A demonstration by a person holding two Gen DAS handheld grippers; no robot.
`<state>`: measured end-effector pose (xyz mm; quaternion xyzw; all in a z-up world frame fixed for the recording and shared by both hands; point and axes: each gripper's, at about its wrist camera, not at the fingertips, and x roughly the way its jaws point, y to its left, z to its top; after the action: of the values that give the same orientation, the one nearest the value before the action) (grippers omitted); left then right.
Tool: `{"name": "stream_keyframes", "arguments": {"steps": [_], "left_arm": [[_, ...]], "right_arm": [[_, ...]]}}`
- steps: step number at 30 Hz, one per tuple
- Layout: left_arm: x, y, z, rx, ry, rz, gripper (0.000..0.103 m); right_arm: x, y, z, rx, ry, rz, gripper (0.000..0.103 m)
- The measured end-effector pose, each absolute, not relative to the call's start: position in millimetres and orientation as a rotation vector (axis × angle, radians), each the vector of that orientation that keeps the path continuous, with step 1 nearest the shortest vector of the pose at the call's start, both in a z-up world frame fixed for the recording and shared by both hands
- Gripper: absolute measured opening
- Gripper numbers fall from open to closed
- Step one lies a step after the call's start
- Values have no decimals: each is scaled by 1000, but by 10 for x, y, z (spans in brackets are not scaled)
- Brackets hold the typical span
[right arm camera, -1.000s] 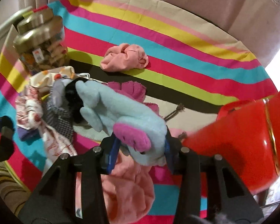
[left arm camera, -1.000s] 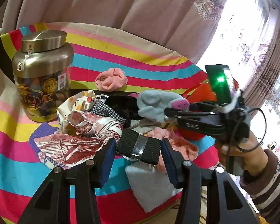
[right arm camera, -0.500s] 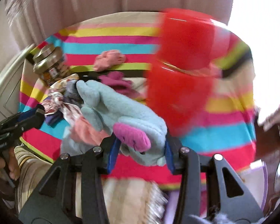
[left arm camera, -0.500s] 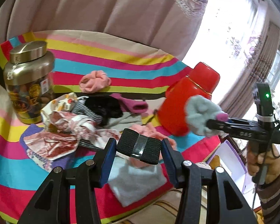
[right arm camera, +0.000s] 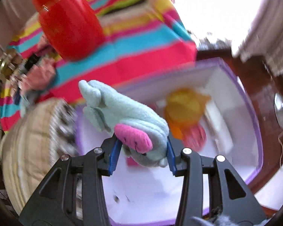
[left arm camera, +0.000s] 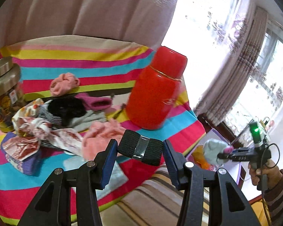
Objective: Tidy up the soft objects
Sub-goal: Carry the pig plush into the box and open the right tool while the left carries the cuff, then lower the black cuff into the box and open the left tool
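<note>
My left gripper (left arm camera: 139,146) is shut on a black elastic band (left arm camera: 151,150) with a grey taped middle, held above the table's near edge. Behind it a heap of soft things lies on the striped tablecloth (left arm camera: 84,62): a pink sock bundle (left arm camera: 65,83), a black fuzzy piece (left arm camera: 66,107), pink fleece (left arm camera: 101,131) and a red-patterned cloth (left arm camera: 37,131). My right gripper (right arm camera: 142,143) is shut on a pale blue plush toy (right arm camera: 126,113) with a pink ear. It hangs off the table over a purple-rimmed white box (right arm camera: 254,124). The left wrist view shows that gripper (left arm camera: 222,155) far right.
A red flask (left arm camera: 156,94) stands near the table's right corner and a gold-lidded jar (left arm camera: 1,94) at the left. A yellow-orange plush (right arm camera: 184,109) lies in the box. A beige striped cushion (right arm camera: 28,150) sits beside the box, below the table edge. Curtains hang behind.
The right gripper has swung the blue plush off the table, past the red flask, to over the purple-rimmed box. The left gripper has drifted right with the black band.
</note>
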<state>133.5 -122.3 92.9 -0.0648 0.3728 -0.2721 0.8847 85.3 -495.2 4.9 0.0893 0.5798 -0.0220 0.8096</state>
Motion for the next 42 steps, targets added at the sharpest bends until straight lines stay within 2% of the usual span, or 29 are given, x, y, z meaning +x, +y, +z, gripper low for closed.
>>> {"name": "stream_keyframes", "arguments": {"steps": [9,17,20,22,30,42], "left_arm": [[1219,-1562,969,-98,785,-610,50],[1136,-1834,985,-69,795,-650,50],[1084,-1938,1009,-55,793,-668,50],[1057,-2021,1022,-44,796,-679,50],[938,-2482,983,26,826,-765,50],[715,-3641,848,170,901,-960,50]], "right_arm": [[468,-5180,-363,154,1433,19,48],[328,-4993,-628,-118,1614,246,50],[302,-4840,-733,-229,1662,339,60],[293,-4762,-825,-278,1700,371,76],[321,-5108,-661,-196,1599,239,79],[321,-5698,28,-58,1235,-119,79]]}}
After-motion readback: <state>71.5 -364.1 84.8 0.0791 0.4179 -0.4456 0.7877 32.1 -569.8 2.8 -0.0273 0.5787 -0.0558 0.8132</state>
